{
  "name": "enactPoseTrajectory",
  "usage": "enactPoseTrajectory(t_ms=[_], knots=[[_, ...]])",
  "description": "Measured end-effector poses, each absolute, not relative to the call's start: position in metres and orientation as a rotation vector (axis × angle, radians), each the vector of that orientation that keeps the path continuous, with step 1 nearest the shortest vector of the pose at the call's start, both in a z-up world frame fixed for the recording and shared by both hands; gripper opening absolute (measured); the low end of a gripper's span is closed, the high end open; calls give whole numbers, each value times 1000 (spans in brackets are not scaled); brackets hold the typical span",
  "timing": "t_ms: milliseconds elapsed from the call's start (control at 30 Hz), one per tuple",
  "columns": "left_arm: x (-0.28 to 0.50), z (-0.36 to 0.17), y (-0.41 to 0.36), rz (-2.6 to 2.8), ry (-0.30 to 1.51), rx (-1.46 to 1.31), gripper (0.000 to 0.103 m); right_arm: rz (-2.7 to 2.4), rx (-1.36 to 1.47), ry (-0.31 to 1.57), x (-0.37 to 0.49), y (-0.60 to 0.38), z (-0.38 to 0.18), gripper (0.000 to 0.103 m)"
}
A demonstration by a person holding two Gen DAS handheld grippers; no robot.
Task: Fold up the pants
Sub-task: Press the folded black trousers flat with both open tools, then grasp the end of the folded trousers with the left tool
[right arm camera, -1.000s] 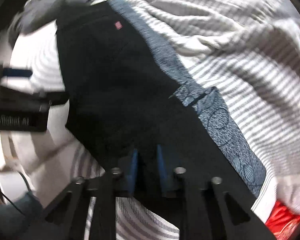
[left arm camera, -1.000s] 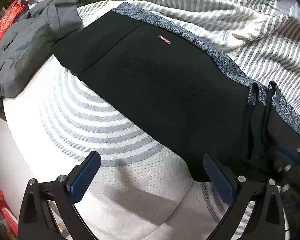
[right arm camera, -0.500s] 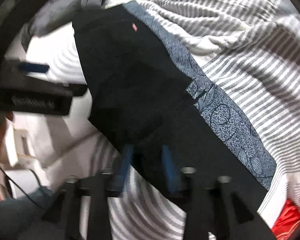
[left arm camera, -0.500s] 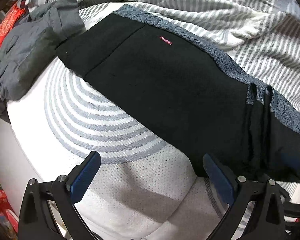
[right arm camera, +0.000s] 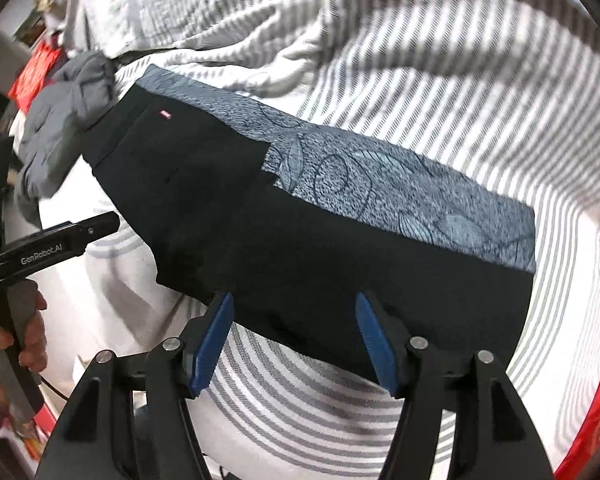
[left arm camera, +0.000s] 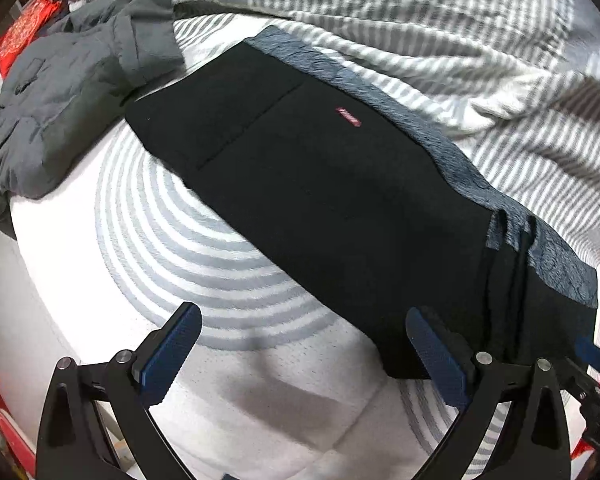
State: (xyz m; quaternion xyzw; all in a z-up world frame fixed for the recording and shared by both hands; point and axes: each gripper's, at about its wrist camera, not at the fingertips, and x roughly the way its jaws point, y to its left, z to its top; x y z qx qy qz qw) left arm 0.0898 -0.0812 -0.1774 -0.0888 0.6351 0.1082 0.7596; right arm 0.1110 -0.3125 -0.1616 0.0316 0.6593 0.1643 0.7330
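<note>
Between the blue pads of the right hand-held gripper (right arm camera: pixel 294 336) nothing is pinched: its jaws are opening, standing apart just over the near edge of the black pants (right arm camera: pixel 284 216), pads clear of the cloth. Left hand-held gripper (left arm camera: pixel 304 350) is likewise released, jaws spread wide, pointing down at the bed; one pad hovers over bare mattress cover, the other over the near edge of the pants (contact cannot be confirmed from this view). A hand (right arm camera: pixel 18 336) grips the handle of the left tool at the margin of the right wrist view.

Pants lie flat on the white mattress cover with grey concentric rings (left arm camera: pixel 180 236), folded into a long, tidy rectangle. A patterned blue-grey band runs along the far edge, and a small red label (left arm camera: pixel 347 116) shows on the upper black layer. At one end a second layer edge and some vertical creases are visible, which suggests at least one fold is already laid.

Judgement: roughly midway or later. Both tools are off the garment, so a fold looks just set down. The bundle is still long, so a further crosswise fold probably remains.

Surroundings: crumpled grey garment (left arm camera: pixel 72 100) touching the far left end of the pants; striped duvet (left arm camera: pixel 440 28) bunched behind.
</note>
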Motion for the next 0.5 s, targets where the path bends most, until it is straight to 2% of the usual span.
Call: enactPoseTrajectory(t_ms=[267,500], knots=[[104,-184,-16,221,1354,-329,103,298,98,1466,107,-282,-166,68],[127,-188,72,200,1260,-614,103,301,160,1487,115,-231,-169,68]])
